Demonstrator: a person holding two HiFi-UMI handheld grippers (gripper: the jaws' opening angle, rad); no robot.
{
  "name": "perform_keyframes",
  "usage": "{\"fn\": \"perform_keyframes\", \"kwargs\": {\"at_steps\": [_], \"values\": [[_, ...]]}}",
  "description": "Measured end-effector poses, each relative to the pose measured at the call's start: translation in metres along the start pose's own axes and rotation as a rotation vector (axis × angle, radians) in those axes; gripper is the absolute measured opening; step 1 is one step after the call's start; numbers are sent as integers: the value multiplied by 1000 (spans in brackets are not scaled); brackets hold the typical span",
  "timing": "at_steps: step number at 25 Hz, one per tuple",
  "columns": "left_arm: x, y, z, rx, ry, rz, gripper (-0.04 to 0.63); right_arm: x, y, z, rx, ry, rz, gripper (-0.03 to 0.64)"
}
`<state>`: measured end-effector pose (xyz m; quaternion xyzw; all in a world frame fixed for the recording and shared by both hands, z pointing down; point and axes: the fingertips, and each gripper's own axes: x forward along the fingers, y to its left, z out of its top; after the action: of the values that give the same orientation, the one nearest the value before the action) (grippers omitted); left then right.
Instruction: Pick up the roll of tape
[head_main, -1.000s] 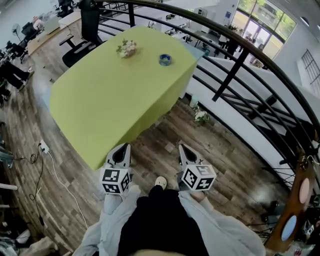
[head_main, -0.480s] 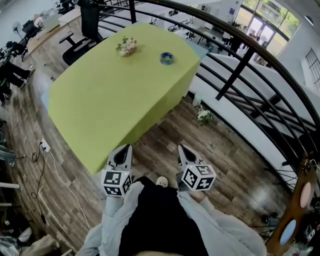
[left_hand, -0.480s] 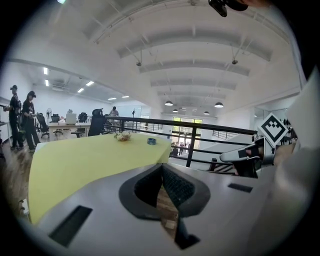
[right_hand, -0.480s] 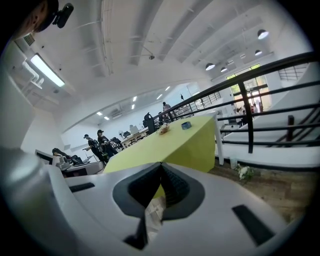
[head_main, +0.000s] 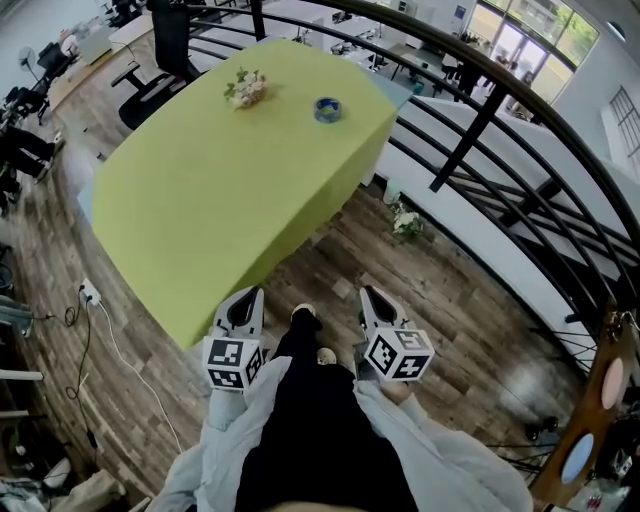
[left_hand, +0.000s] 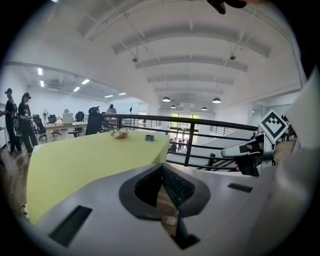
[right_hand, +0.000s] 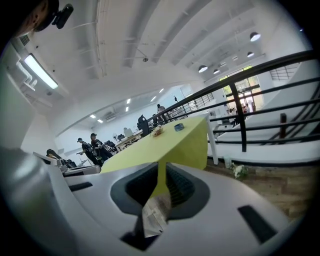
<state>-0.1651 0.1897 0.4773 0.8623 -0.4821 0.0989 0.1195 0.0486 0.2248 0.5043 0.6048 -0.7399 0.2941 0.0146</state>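
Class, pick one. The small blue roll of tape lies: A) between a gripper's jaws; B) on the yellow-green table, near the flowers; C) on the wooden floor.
B: the blue roll of tape sits at the far end of the yellow-green table, near the small bunch of flowers.

A yellow-green surface (head_main: 220, 190) is standing on a wood-plank floor (head_main: 440, 300). A small bunch of flowers (head_main: 246, 90) is lying near the surface's far end. A black railing (head_main: 480, 110) is curving past the surface's right side, with a second bunch of flowers (head_main: 405, 222) lying on the floor between them. A black office chair (head_main: 170, 40) is standing beyond the surface's far left corner. A white power strip (head_main: 88, 293) is lying left of the surface.
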Motion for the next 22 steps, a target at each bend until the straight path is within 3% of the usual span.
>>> {"fn": "perform_keyframes", "kwargs": {"at_steps": [2, 7, 22], "values": [[5, -2, -2, -4, 8, -6, 17, 4, -4, 3, 0, -1, -5, 126], [28, 1, 2, -7, 10, -22, 17, 20, -17, 13, 11, -4, -41, 289], [132, 24, 47, -11, -5, -41, 17, 98, -46, 71, 4, 20, -21, 327]]}}
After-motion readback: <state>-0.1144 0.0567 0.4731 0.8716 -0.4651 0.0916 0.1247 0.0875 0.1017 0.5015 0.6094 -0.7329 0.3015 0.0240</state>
